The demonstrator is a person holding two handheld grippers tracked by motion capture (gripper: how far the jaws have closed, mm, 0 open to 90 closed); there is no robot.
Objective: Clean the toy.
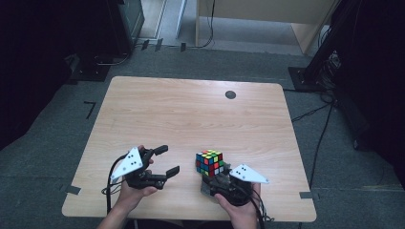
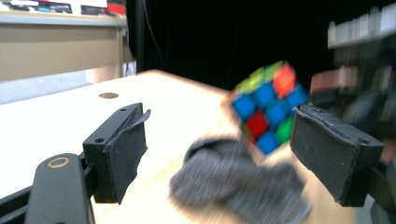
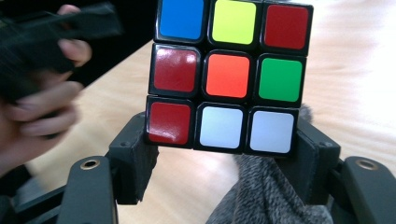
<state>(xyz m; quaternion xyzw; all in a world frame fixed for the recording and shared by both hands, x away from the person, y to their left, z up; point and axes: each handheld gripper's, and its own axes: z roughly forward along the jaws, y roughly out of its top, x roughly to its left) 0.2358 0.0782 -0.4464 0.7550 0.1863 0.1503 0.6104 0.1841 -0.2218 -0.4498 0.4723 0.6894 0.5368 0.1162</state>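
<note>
We are seeing a light wooden table (image 1: pixel 191 119) sitting on a grey carpet floor (image 1: pixel 57 143). Near its far edge a small dark round spot (image 1: pixel 230 94) is showing on the wood. Beyond the table a pale wooden cabinet (image 1: pixel 267 12) is standing, black cables (image 1: pixel 320 143) are lying on the floor at the right, and black tape marks (image 1: pixel 89 107) are sticking to the carpet.

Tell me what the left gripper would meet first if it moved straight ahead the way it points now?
Probably the grey cloth lying low ahead of the open left gripper, then the colour cube held by the right gripper. Depth is unclear.
</note>
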